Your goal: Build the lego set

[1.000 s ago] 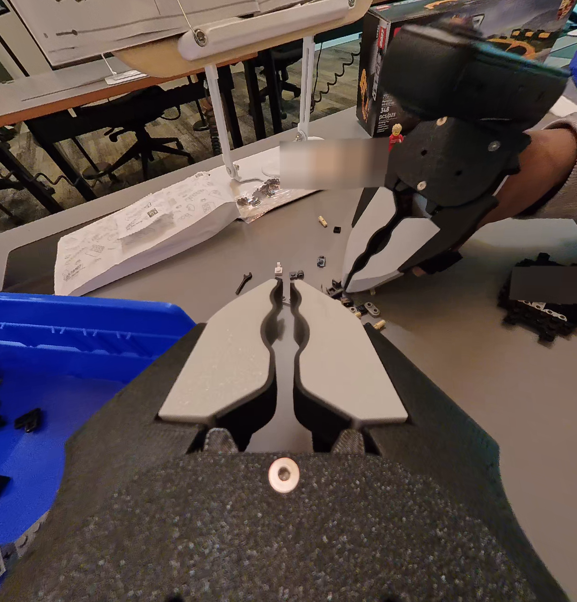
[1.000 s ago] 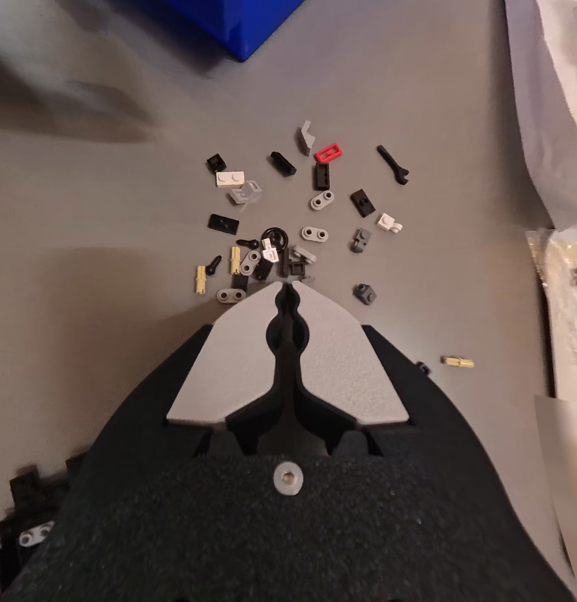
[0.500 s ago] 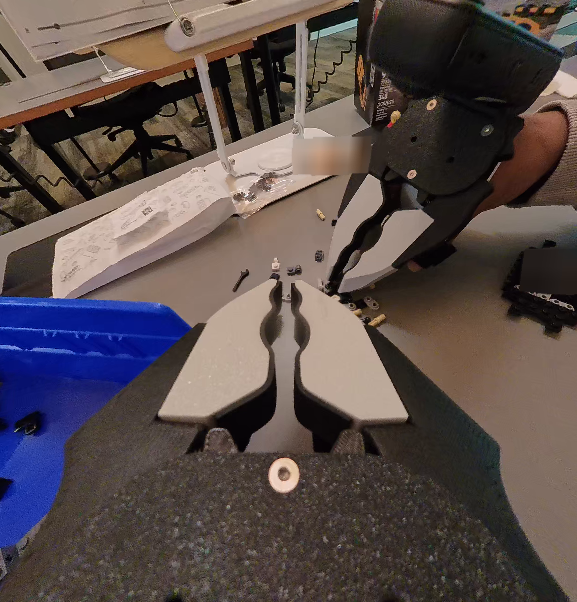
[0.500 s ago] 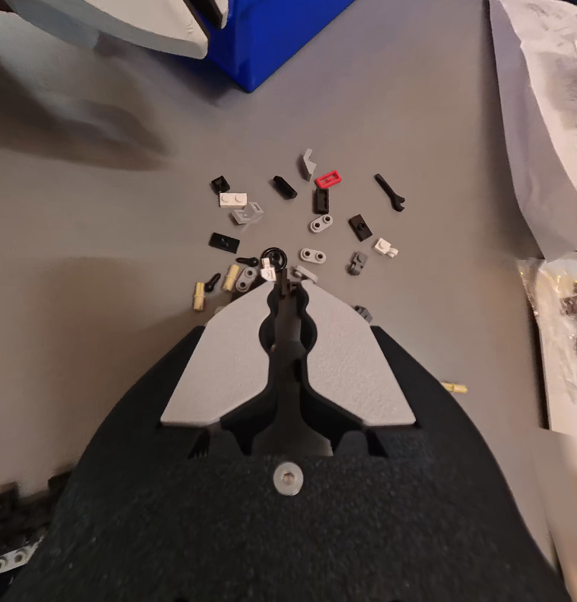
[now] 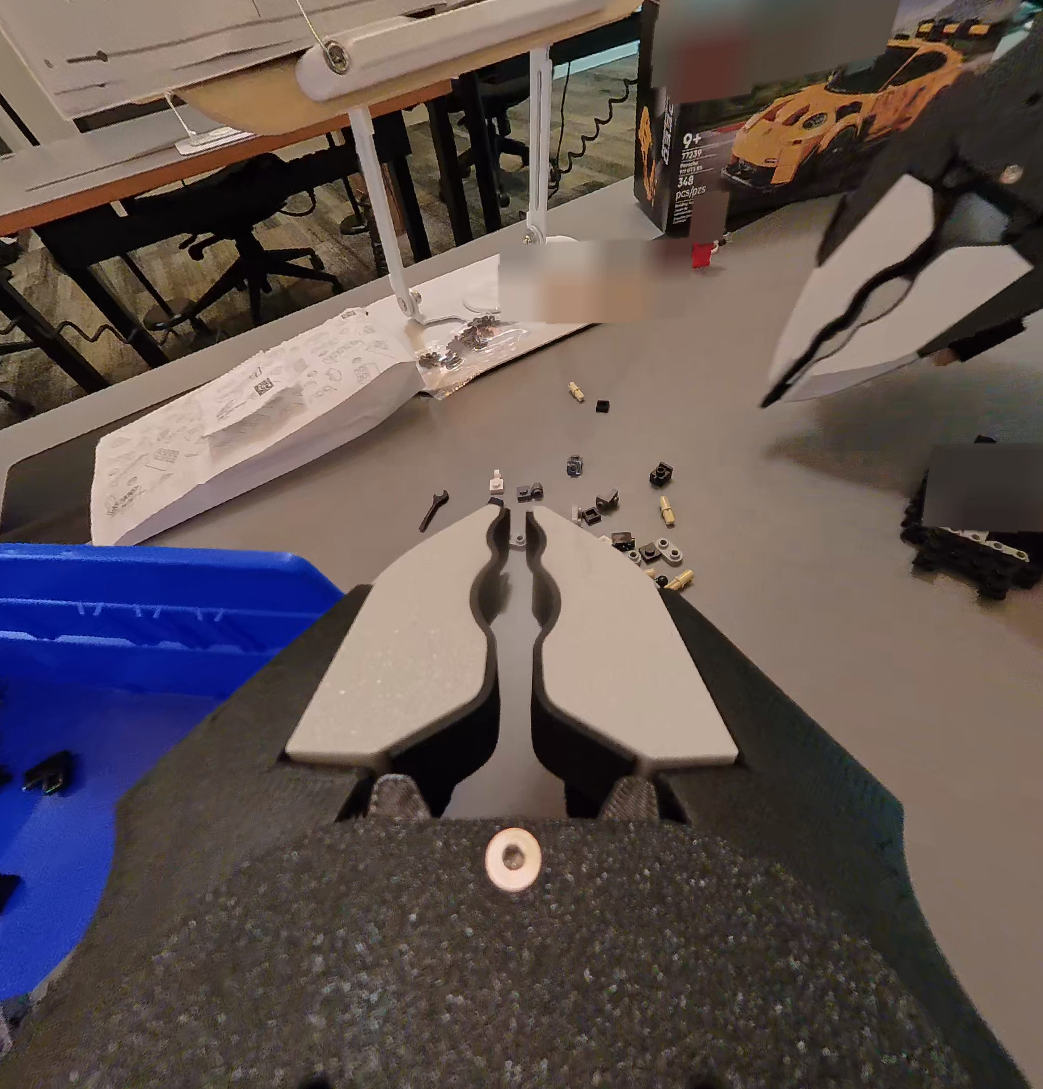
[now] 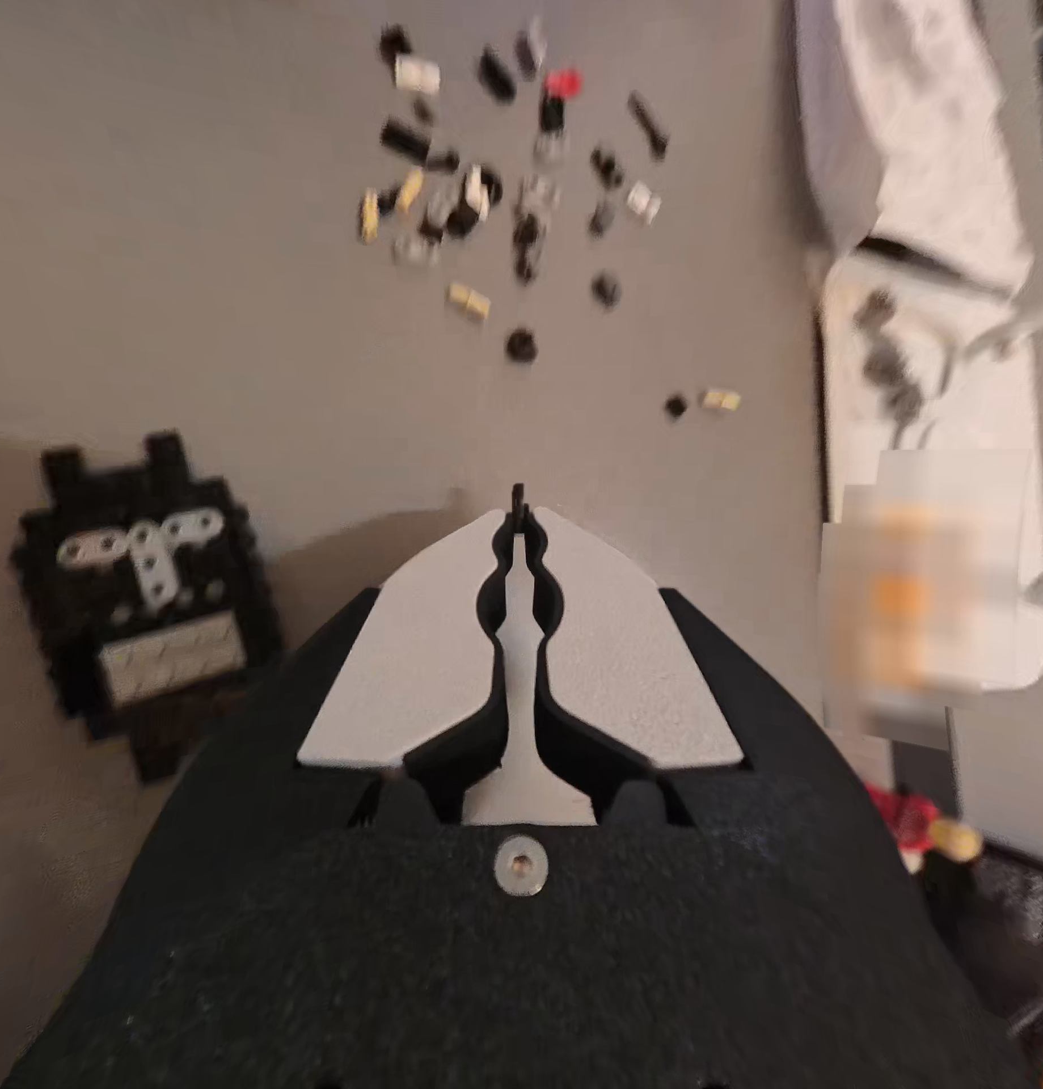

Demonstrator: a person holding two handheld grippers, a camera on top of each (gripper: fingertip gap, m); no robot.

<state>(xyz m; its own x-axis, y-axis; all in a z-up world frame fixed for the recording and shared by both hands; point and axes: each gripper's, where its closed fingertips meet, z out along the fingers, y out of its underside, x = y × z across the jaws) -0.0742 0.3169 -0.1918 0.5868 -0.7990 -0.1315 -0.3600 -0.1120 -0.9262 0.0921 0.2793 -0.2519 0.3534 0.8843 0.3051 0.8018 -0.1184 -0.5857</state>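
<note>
Several small loose lego pieces [image 5: 625, 530], black, grey, tan and white, lie scattered on the grey table; in the right wrist view they [image 6: 477, 177] are blurred. My left gripper [image 5: 516, 512] hovers low just before the pile, its jaws a narrow gap apart and empty. My right gripper [image 6: 522, 515] is shut on a thin small black piece [image 6: 517, 498] and is lifted above the table; it also shows at the upper right of the left wrist view [image 5: 769, 401]. The partly built black model [image 6: 142, 595] lies on the table left of the right gripper, also seen in the left wrist view [image 5: 966, 554].
A blue bin [image 5: 124, 619] holding a few black pieces stands at the left. A white instruction booklet [image 5: 242, 424] and a clear bag of parts [image 5: 472, 342] lie behind the pile. The set's box [image 5: 801, 135] and a white lamp stand [image 5: 389, 224] are at the back. My hands' fingertips stand some 20 cm from each other.
My right gripper closed on a small black piece in the pile, lifted it and pulled back away from the pile. The left gripper has barely moved.
</note>
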